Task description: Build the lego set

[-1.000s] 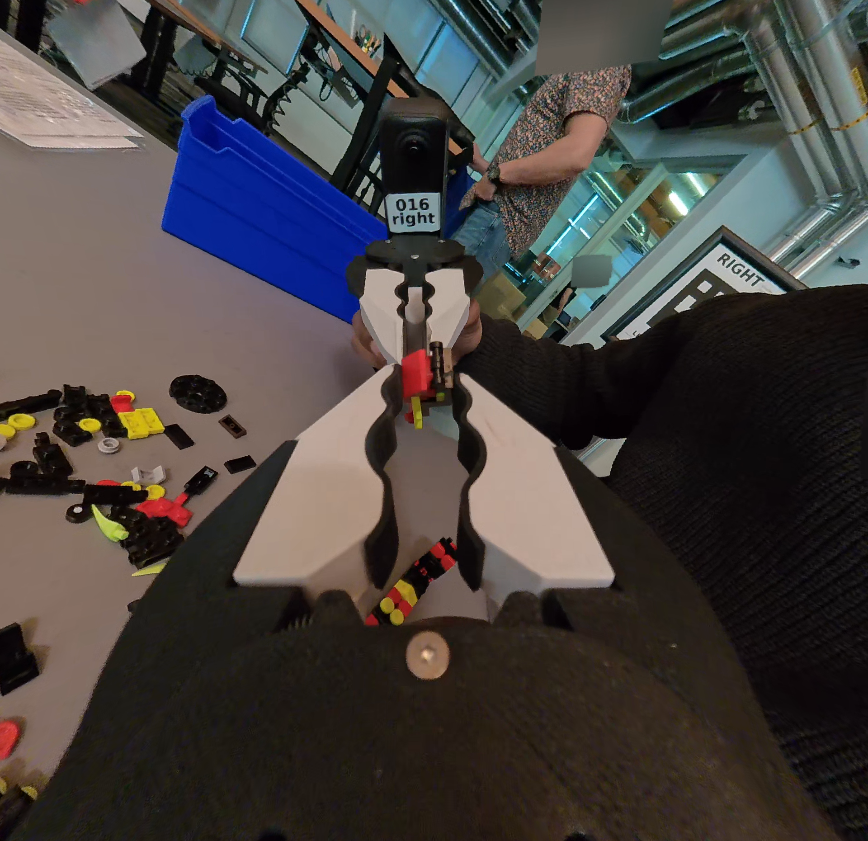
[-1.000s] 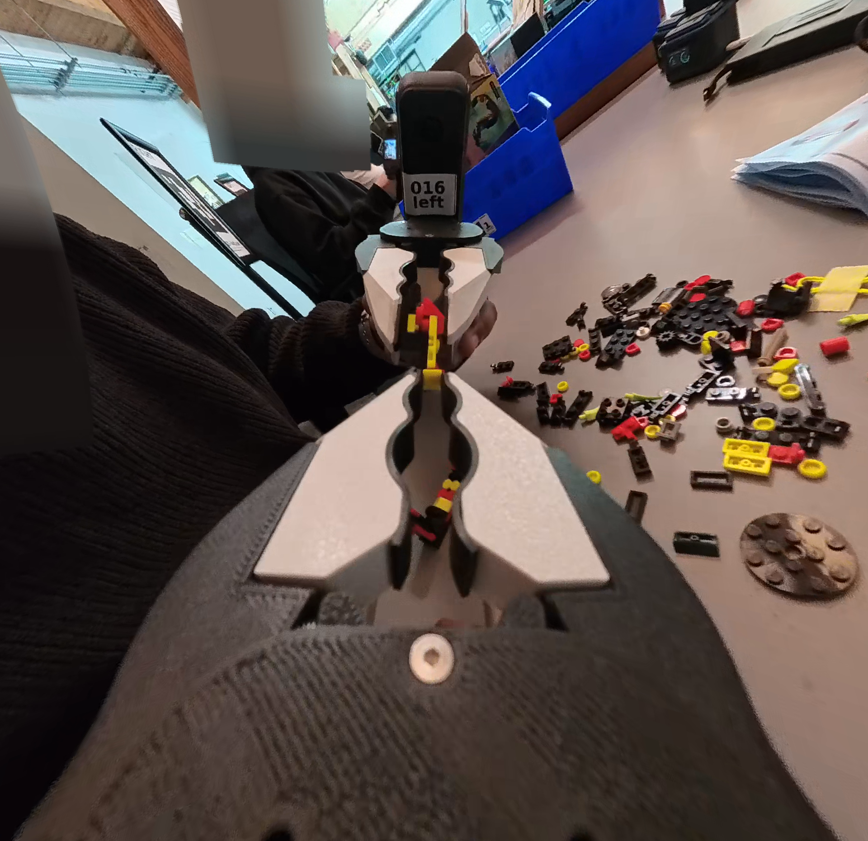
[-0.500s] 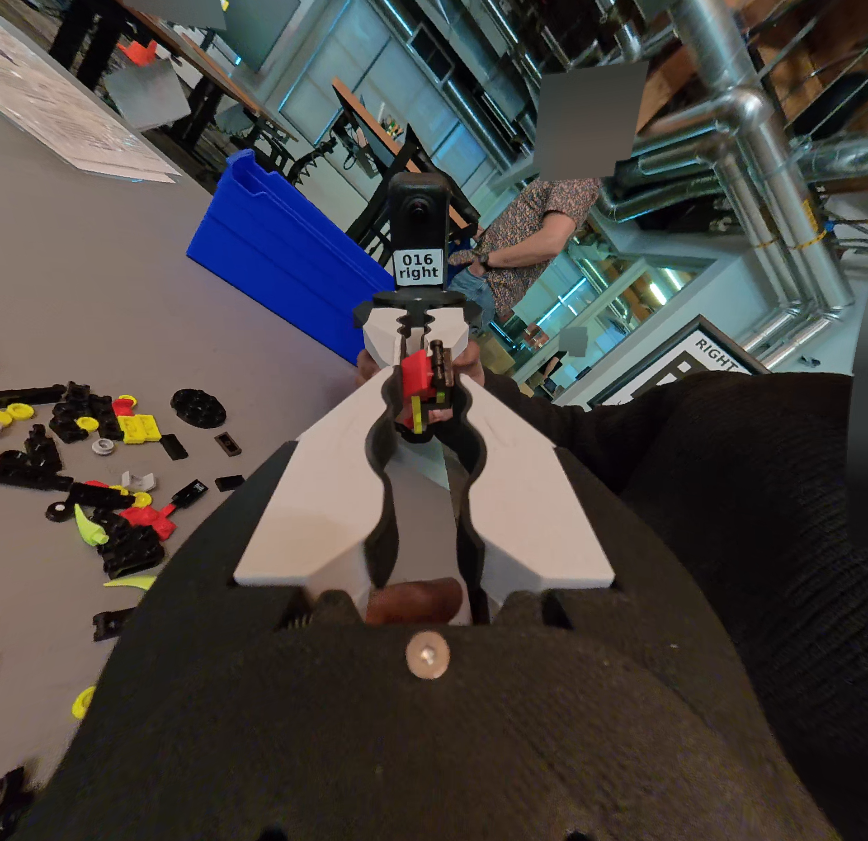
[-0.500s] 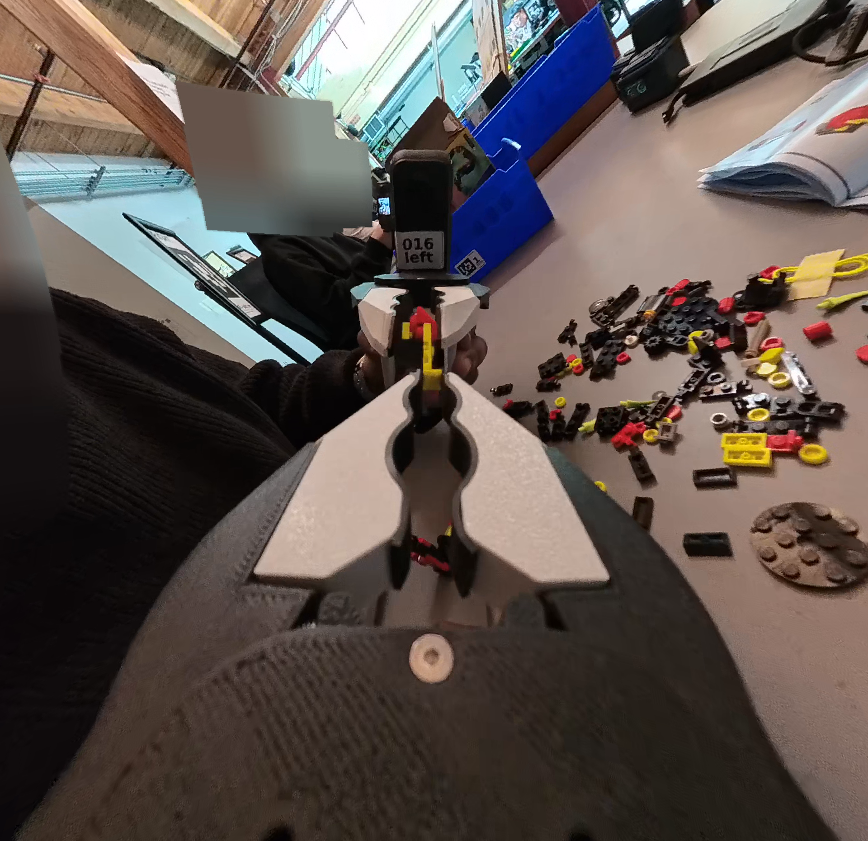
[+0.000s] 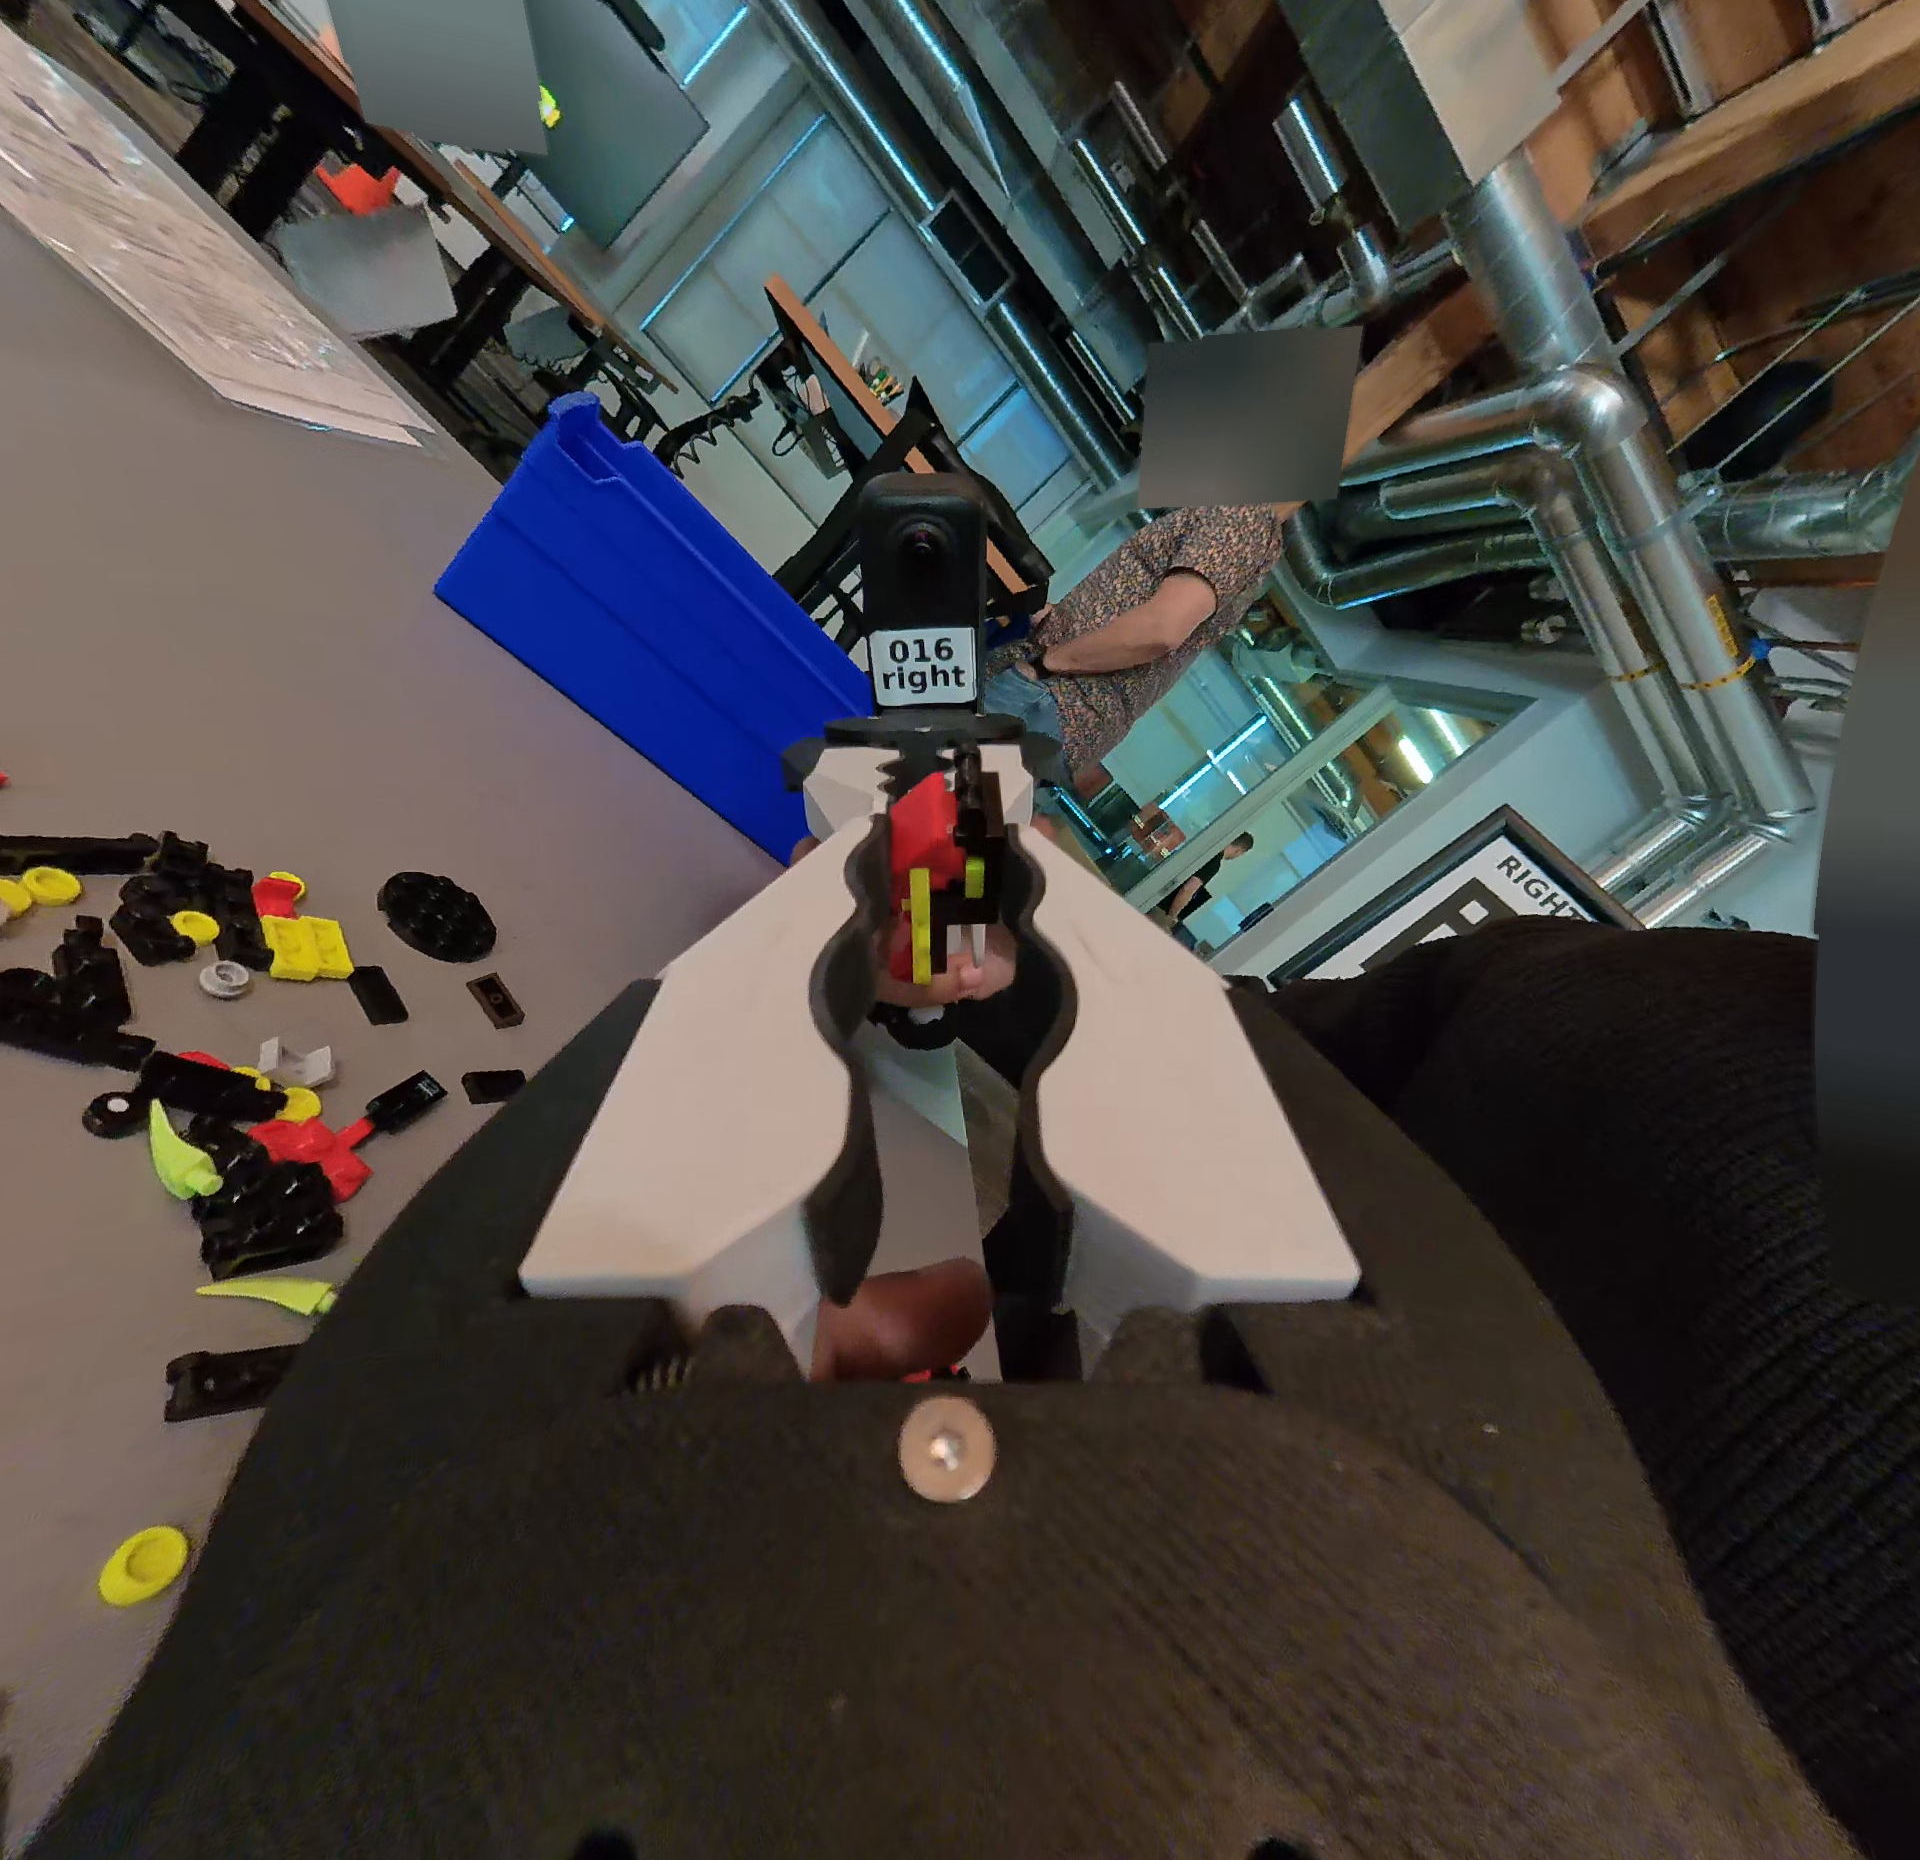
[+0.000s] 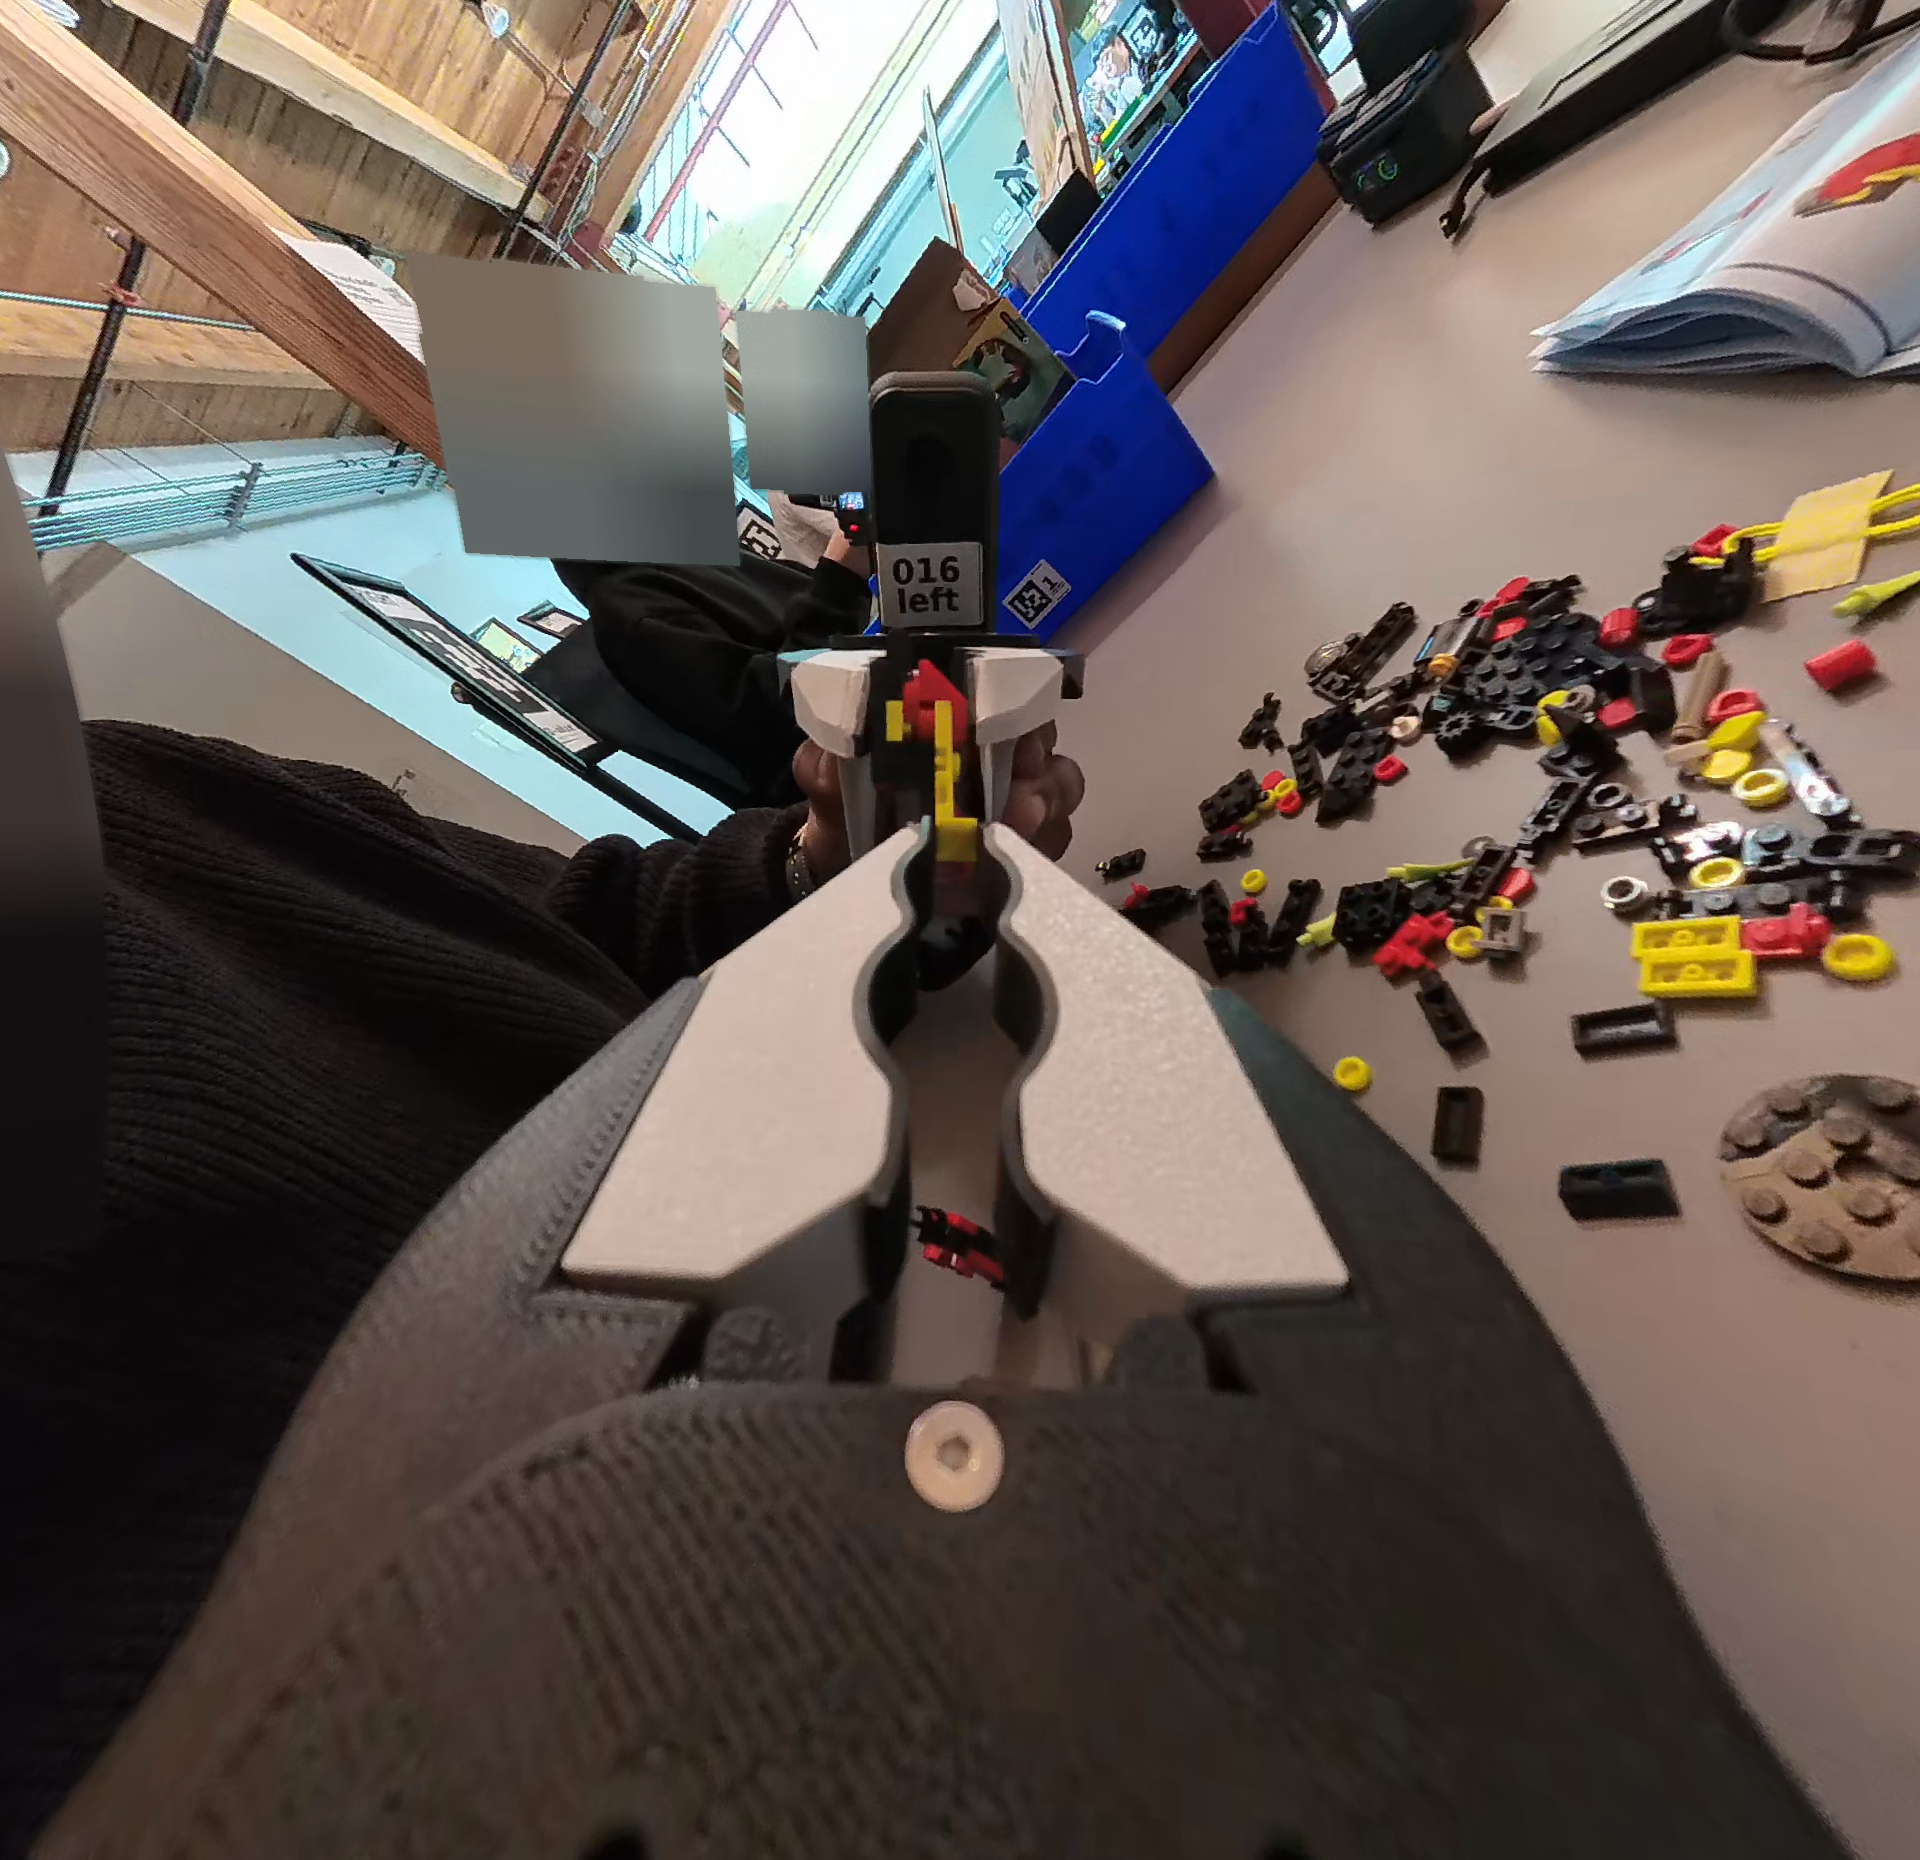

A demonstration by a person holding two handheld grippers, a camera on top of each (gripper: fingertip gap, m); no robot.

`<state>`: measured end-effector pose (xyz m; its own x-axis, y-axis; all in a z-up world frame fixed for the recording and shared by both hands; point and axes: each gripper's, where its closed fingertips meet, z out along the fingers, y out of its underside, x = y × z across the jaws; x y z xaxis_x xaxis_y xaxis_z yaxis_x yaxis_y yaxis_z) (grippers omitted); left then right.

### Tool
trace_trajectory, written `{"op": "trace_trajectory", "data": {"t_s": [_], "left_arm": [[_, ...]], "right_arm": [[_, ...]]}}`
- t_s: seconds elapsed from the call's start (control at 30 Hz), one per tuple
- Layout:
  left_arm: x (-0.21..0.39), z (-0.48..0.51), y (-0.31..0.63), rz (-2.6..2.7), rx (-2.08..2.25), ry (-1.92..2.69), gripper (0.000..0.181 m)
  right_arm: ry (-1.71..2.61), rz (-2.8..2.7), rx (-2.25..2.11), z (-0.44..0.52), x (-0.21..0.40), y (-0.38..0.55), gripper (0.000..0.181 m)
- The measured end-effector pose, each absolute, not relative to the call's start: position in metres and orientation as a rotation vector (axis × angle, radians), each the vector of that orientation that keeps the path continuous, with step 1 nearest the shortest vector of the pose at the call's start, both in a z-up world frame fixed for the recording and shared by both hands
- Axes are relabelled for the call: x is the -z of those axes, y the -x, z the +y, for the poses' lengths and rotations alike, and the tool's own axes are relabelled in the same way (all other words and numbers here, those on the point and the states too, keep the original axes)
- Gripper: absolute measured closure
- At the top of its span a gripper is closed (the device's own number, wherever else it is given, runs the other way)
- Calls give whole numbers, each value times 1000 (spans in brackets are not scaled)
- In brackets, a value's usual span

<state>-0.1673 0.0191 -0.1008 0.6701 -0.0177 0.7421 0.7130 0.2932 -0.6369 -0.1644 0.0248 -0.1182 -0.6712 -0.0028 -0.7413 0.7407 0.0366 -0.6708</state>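
Note:
A small lego assembly (image 5: 935,865) of red, black and yellow pieces is held in the air between my two grippers, which face each other. My left gripper (image 5: 951,844) is shut on its near end. My right gripper (image 6: 951,839) is shut on a yellow piece at the other end of the assembly (image 6: 935,740). Each gripper also shows beyond the assembly in the other's view: the right gripper (image 5: 914,782) and the left gripper (image 6: 925,709). Loose lego pieces (image 5: 208,1031) lie on the grey table, also in the right wrist view (image 6: 1558,823).
A round black plate (image 5: 436,917) (image 6: 1839,1187) lies by the loose pieces. A blue bin (image 5: 644,615) (image 6: 1091,480) stands at the table's far side. An open instruction booklet (image 6: 1766,283) lies beyond the pieces. A small red and black piece (image 6: 956,1234) shows below my right fingers. A person (image 5: 1143,605) stands behind. The grippers are tip to tip, or close to it. The round black plate (image 5: 436,917) is about equally far from each gripper, around 15 cm. Look for it in the right wrist view (image 6: 1822,1145) too.
Both grippers have tilted upward, so the table sits lower in both views. The assembly now sits deeper between my left fingers. The red, yellow and black strip seen under the left fingers is out of view.

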Motion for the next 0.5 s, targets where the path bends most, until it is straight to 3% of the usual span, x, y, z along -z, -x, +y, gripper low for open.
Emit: {"op": "trace_trajectory", "data": {"t_s": [0.5], "left_arm": [[99,17,169,-730,594,1126,165]], "right_arm": [[-751,1745,1719,25,116,167,170]]}}
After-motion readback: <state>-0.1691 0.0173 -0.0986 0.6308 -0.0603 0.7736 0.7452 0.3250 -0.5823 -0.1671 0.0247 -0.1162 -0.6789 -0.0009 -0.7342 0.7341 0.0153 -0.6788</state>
